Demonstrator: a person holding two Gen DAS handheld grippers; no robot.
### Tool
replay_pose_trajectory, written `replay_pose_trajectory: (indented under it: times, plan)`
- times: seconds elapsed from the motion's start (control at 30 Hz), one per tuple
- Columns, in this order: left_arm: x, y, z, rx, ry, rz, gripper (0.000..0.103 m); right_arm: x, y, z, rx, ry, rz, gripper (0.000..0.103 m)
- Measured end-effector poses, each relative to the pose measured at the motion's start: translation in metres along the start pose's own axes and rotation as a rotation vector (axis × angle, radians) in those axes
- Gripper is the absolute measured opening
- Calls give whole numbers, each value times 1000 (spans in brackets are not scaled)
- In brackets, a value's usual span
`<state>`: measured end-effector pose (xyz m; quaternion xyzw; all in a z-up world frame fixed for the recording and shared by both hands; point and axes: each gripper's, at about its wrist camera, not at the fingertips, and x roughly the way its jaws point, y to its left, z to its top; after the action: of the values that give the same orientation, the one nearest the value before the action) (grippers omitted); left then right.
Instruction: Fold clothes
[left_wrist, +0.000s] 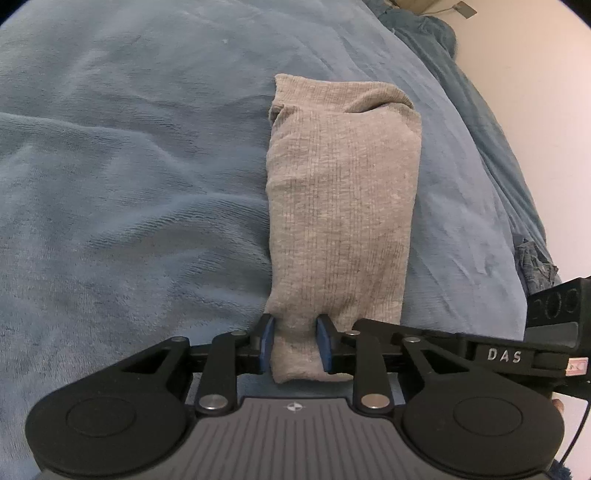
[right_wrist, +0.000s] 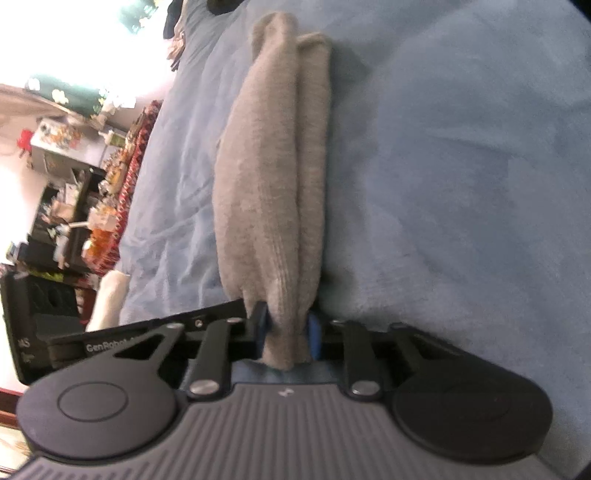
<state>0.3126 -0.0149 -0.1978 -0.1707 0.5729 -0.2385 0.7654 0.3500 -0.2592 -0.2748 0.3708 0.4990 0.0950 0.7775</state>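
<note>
Grey folded garment (left_wrist: 340, 206) lies on blue bed cover (left_wrist: 129, 166). Left hand-held gripper (left_wrist: 295, 341) clamps its near end. Right hand-held gripper (right_wrist: 286, 332) pinches the same cloth.

Two close wrist views, angled downward, sharing the grey garment (left_wrist: 340, 206).

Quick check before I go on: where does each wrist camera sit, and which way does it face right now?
Left wrist: on the left gripper, looking down along the folded grey garment on the blue blanket; its pads press the near end; the other gripper's body shows at right.
Right wrist: on the right gripper, facing along the garment seen edge-on, cluttered shelves at left; pads pinch the near end.
Shared: garment, blanket.
</note>
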Motion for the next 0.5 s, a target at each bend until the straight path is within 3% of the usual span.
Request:
replay_pose_trajectory:
  times: [0.23, 0.5]
  plan:
    - [-16, -11, -6, 26, -3, -1, 27, -22, 11, -8, 19, -9, 0, 14]
    - [-56, -41, -40, 127, 7, -37, 23, -75, 27, -38, 7, -19, 8, 13]
